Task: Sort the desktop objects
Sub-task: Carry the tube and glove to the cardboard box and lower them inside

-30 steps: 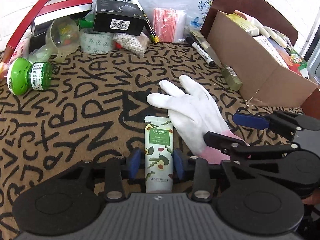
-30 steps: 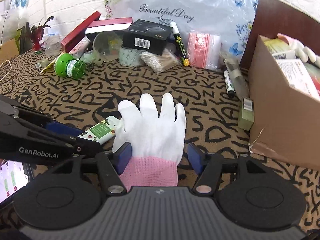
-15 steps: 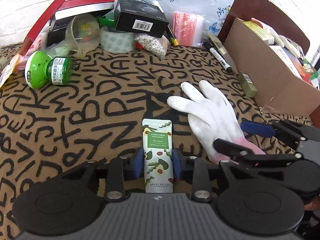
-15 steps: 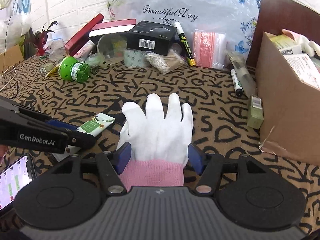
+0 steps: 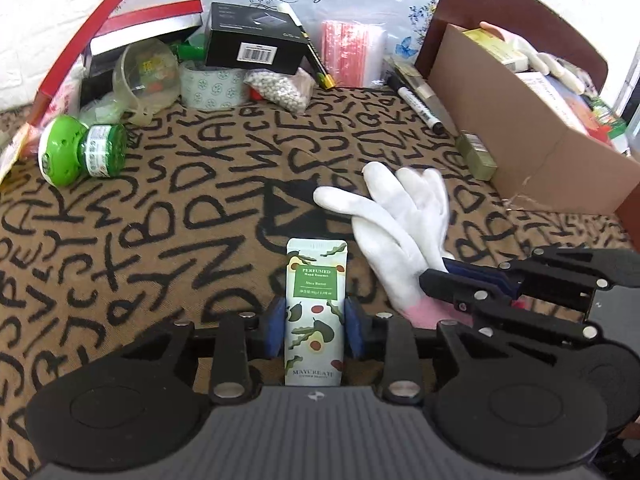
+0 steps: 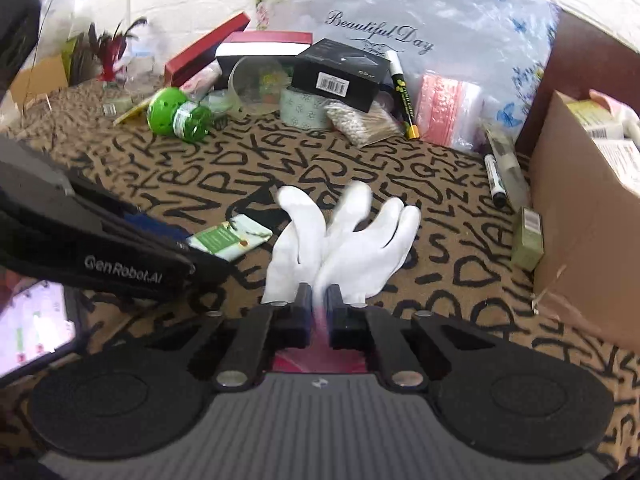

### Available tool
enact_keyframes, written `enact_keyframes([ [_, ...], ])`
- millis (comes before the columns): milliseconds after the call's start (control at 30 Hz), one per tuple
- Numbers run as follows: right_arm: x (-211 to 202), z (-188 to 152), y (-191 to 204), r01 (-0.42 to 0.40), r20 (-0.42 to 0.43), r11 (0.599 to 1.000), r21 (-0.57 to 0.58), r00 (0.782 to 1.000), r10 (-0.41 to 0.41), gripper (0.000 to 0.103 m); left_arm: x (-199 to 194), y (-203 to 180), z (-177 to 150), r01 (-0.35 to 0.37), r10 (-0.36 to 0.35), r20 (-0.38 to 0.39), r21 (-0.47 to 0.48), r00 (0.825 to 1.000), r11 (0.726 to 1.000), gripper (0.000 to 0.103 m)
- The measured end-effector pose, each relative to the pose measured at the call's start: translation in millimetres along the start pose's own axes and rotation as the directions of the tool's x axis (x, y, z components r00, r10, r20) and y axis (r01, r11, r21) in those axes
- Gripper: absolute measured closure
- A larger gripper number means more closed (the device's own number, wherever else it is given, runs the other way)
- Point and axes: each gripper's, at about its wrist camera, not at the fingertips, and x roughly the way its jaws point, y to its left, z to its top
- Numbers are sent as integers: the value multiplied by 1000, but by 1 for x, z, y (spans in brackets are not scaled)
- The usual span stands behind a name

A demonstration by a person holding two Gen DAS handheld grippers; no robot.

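My left gripper (image 5: 315, 330) is shut on a hand cream tube (image 5: 315, 312) with an avocado print, just above the lettered cloth. The tube also shows in the right wrist view (image 6: 230, 237). My right gripper (image 6: 318, 310) is shut on the pink cuff of a white glove (image 6: 344, 240), whose fingers are bunched and lifted. In the left wrist view the glove (image 5: 396, 220) lies right of the tube, with the right gripper (image 5: 452, 280) clamped on its cuff.
An open cardboard box (image 5: 532, 136) holding items stands at the right. A green jar (image 5: 80, 152), black box (image 5: 256, 40), tape roll (image 5: 212, 86), marker (image 5: 418, 106), small green box (image 5: 476, 156) and a pink bag (image 5: 352, 52) lie along the back. A phone (image 6: 32, 328) shows at the left.
My right gripper has closed on the glove's cuff and the glove's fingers have bunched and risen. My left gripper has tightened on the tube and lifted it.
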Motion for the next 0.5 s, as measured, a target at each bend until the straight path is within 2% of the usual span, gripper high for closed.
enact_keyframes([
  [67, -13, 0, -7, -20, 21, 999, 38, 1000, 19, 99, -3, -3, 2, 29, -29, -10, -17, 1000, 999, 70],
  [233, -53, 5, -27, 1, 114, 996, 93, 993, -11, 99, -17, -25, 22, 137, -136, 17, -10, 991, 991, 72],
  [300, -71, 10, -37, 16, 164, 994, 110, 986, -33, 99, -24, -41, 36, 168, -169, 43, 23, 985, 985, 79],
  [333, -81, 13, -42, 20, 191, 993, 120, 981, -43, 99, -28, -49, 43, 185, -187, 56, 44, 981, 982, 90],
  [500, -120, 24, -74, 90, 307, 985, 150, 942, -133, 99, -38, -90, 75, 245, -261, 111, 137, 959, 960, 96],
])
